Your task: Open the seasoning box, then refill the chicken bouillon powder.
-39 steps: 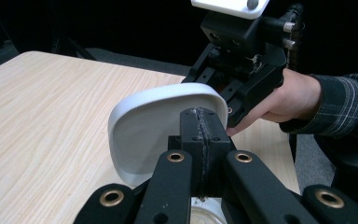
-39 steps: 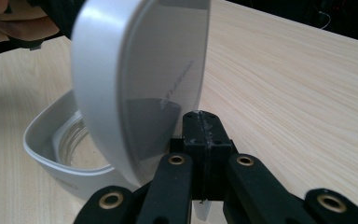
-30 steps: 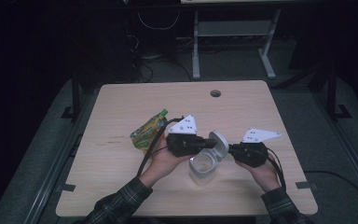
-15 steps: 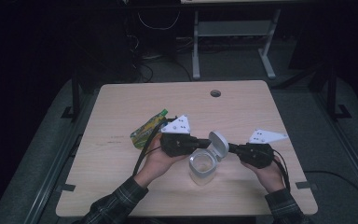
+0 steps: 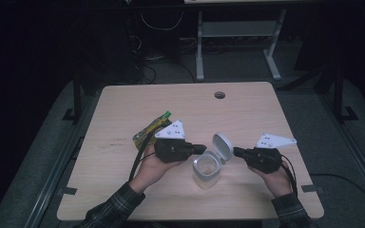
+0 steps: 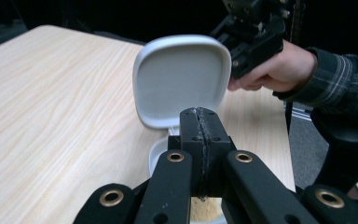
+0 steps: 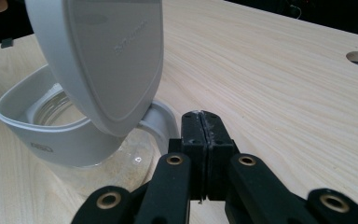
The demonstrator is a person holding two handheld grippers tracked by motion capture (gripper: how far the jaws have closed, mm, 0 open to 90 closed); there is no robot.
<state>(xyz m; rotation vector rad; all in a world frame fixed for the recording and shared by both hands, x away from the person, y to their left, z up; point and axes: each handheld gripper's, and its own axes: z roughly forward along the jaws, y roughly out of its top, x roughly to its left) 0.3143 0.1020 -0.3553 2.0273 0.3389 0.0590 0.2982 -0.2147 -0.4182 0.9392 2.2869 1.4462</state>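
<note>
A clear jar (image 5: 206,169) with a white collar stands at the table's middle front, its hinged white lid (image 5: 222,147) tipped up and open. My left gripper (image 5: 202,149) is shut on nothing, its tips just over the jar's left rim. In the left gripper view the shut tips (image 6: 200,116) sit in front of the lid's inner face (image 6: 182,79). My right gripper (image 5: 236,152) is also shut and empty, just right of the lid's back. In the right gripper view its tips (image 7: 201,119) lie close to the hinge, beside the lid (image 7: 107,56) and jar (image 7: 51,135).
A green and yellow pouch (image 5: 151,129) lies on the wooden table (image 5: 123,190) behind my left hand. A round cable hole (image 5: 219,94) is near the far edge. Desk legs and cables stand on the dark floor beyond.
My left gripper has drawn a little to the left and my right gripper a little to the right. The lid has stayed open.
</note>
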